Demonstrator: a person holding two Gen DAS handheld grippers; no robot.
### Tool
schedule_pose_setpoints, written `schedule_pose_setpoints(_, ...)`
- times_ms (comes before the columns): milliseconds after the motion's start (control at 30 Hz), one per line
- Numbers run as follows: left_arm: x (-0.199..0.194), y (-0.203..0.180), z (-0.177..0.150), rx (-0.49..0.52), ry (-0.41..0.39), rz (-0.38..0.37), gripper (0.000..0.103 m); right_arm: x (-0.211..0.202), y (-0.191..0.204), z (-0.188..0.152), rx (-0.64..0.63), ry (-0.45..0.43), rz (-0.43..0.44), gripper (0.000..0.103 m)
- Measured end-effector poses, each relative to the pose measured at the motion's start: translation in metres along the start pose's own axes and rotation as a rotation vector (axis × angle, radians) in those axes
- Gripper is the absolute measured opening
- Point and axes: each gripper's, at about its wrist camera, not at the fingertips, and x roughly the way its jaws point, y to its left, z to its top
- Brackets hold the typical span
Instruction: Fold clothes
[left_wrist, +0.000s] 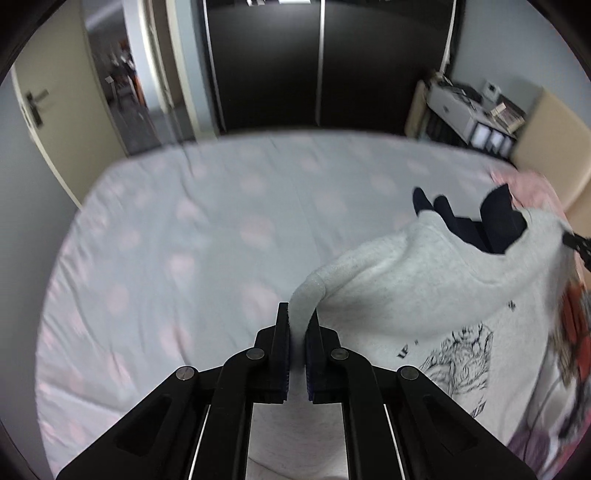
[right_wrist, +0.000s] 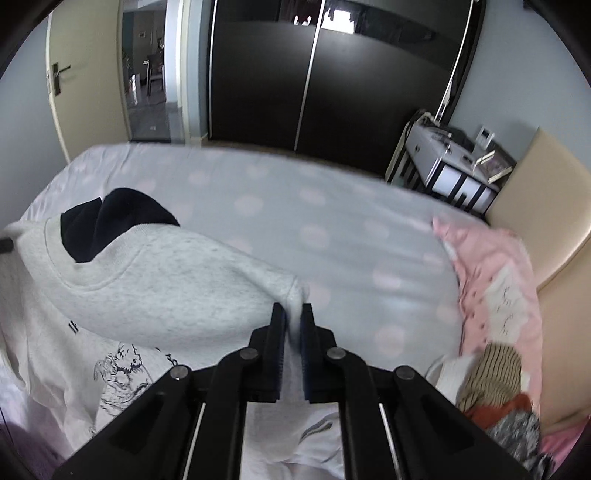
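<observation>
A light grey sweatshirt (left_wrist: 424, 280) with a black line drawing on its front hangs lifted above the bed, stretched between both grippers. My left gripper (left_wrist: 298, 325) is shut on one shoulder corner of it. In the right wrist view the same sweatshirt (right_wrist: 166, 280) spreads to the left, and my right gripper (right_wrist: 293, 317) is shut on its other shoulder corner. A dark navy garment (right_wrist: 107, 221) shows behind the neck opening. The right gripper's tip (left_wrist: 578, 245) peeks in at the right edge of the left wrist view.
The bed (left_wrist: 221, 229) has a pale sheet with pink dots. A pink pillow (right_wrist: 491, 280) and a pile of mixed clothes (right_wrist: 495, 391) lie at the right. A dark wardrobe (right_wrist: 332, 81), an open door (left_wrist: 55, 122) and a shelf with a printer (right_wrist: 443, 162) stand beyond.
</observation>
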Motion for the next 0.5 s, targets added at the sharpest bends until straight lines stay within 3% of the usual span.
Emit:
schedule_pose_setpoints(133,0.019,-0.007,0.048,0.005,-0.070,0.081,0.007,0.027,0.010,0.042,0.004,-0.035,-0.053,0.007)
schedule_pose_setpoints(333,0.083,0.007,0.094,-0.057,0.037,0.064,0.012,0.099,0.006,0.073,0.061,0.019,-0.010,0.009)
schedule_pose_setpoints(433,0.104,0.006,0.097,-0.024,0.083,0.063,0.030,0.134,-0.001,0.069,0.111,0.068,0.044,0.023)
schedule_pose_setpoints(500,0.113,0.005,0.089,0.002,0.086,0.080,0.049,0.149,-0.009,0.065,0.149,0.086,0.050,0.028)
